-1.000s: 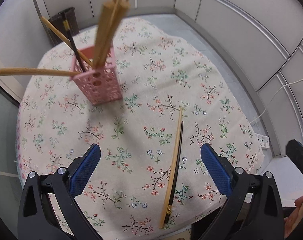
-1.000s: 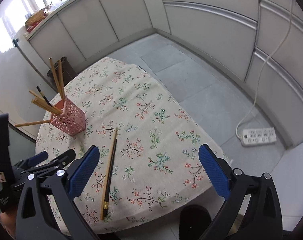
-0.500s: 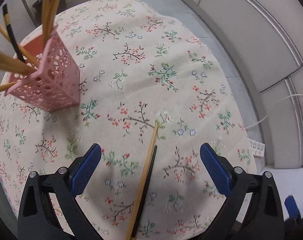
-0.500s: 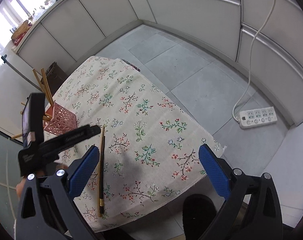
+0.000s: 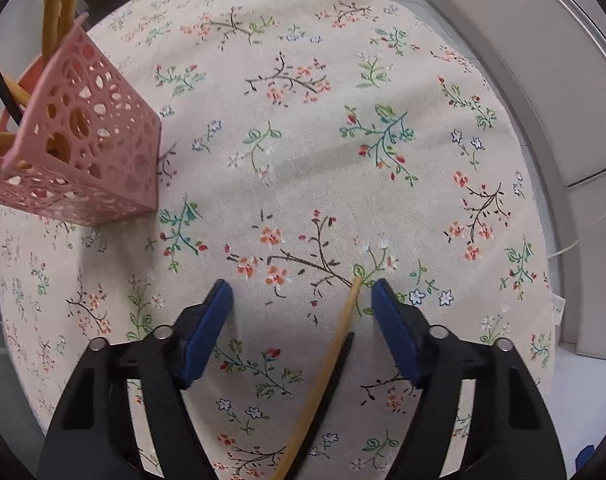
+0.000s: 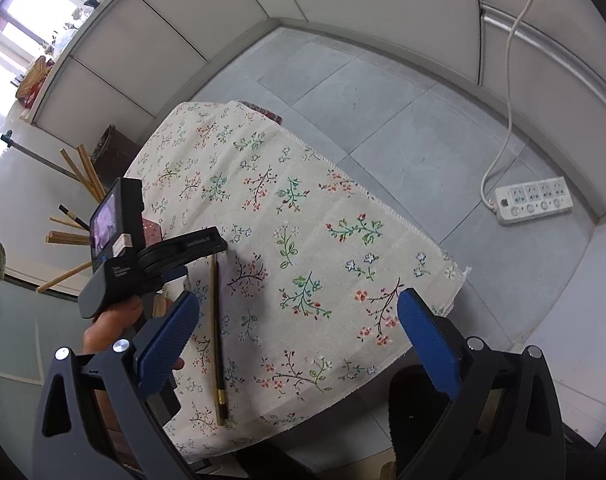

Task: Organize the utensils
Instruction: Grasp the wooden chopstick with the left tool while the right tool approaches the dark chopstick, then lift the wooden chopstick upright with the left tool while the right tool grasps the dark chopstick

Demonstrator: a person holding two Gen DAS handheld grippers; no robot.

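Our left tongs (image 5: 301, 300) are closing around the wooden chopstick (image 5: 335, 352) at lower centre on the desk (image 5: 303, 140), not yet pressing it; our right tongs (image 6: 299, 324) stand released. The pink holder (image 5: 83, 148) sits upper left.

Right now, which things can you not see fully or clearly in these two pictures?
- Left wrist view: the pink holder and its chopsticks are cut off by the left and top edges.
- Left wrist view: the near ends of the wooden chopstick and the dark chopstick leave the bottom edge.
- Right wrist view: the left gripper and its camera hide the holder almost wholly.
- Right wrist view: the counter items by the window are too small and overexposed.
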